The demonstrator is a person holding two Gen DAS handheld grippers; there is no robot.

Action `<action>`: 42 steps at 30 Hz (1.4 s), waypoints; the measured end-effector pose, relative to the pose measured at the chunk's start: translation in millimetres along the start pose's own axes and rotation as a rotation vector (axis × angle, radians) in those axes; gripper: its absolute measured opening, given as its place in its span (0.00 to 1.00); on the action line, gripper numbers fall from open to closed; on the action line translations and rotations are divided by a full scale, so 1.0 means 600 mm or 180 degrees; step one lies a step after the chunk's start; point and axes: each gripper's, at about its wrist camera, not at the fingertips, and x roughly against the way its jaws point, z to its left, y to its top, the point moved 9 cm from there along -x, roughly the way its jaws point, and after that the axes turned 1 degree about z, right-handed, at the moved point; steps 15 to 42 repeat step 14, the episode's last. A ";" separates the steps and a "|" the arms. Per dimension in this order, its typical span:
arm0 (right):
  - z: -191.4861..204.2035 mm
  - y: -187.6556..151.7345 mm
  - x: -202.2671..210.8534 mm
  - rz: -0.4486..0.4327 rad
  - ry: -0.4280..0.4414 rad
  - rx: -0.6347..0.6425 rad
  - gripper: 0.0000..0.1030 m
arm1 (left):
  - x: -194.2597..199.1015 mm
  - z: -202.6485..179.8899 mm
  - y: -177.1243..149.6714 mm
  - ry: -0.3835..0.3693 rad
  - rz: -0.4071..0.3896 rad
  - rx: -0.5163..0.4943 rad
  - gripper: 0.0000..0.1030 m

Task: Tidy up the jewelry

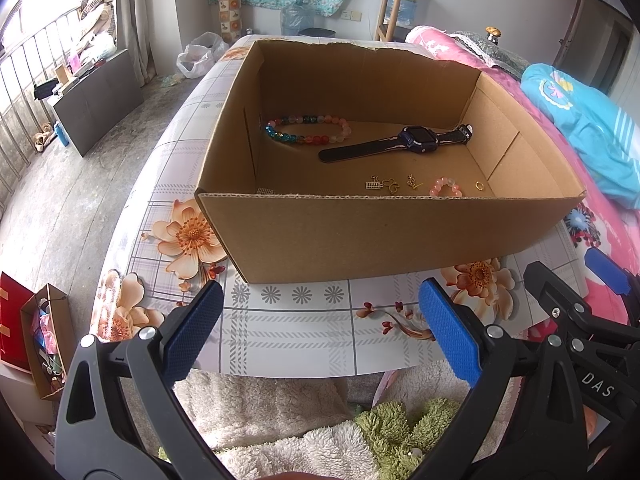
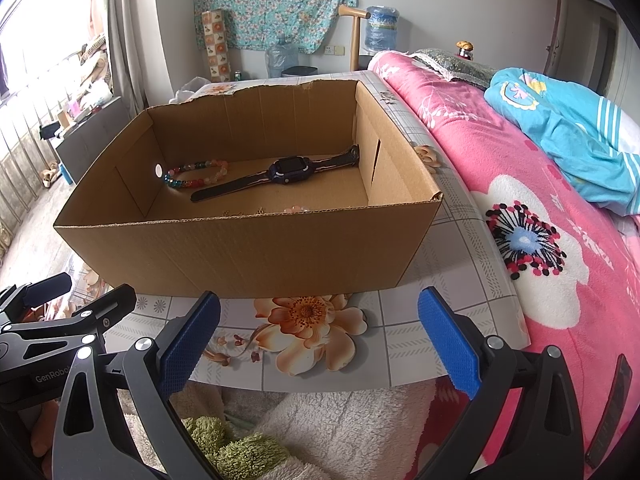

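The worktop (image 1: 304, 332), covered in a floral cloth, was seen to carry a cardboard box (image 1: 384, 236) at centre frame, with all jewellery lying inside it. The left gripper (image 1: 320, 332) and right gripper (image 2: 318, 336) were held low in frame, short of the box; the jaws of both stood wide apart and held nothing. A watch (image 1: 416, 140) lay across the box floor, with a beaded bracelet (image 1: 308, 130) to its left. Nearer the front wall, a small pink bracelet (image 1: 445, 187), gold charms (image 1: 382, 185) and a gold ring (image 1: 479, 186) were noted. It was judged that the tall front wall could be struck on reaching in, and that the tiny gold pieces could slip from the broad pads.
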 end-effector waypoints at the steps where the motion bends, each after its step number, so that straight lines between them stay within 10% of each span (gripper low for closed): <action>1: 0.000 0.000 0.000 -0.0006 -0.0001 0.0001 0.94 | 0.000 0.000 0.000 -0.0002 0.0001 -0.0001 0.92; 42: 0.000 0.000 -0.001 -0.0006 0.0006 0.0000 0.94 | -0.002 -0.001 -0.001 0.0010 -0.0004 0.0001 0.92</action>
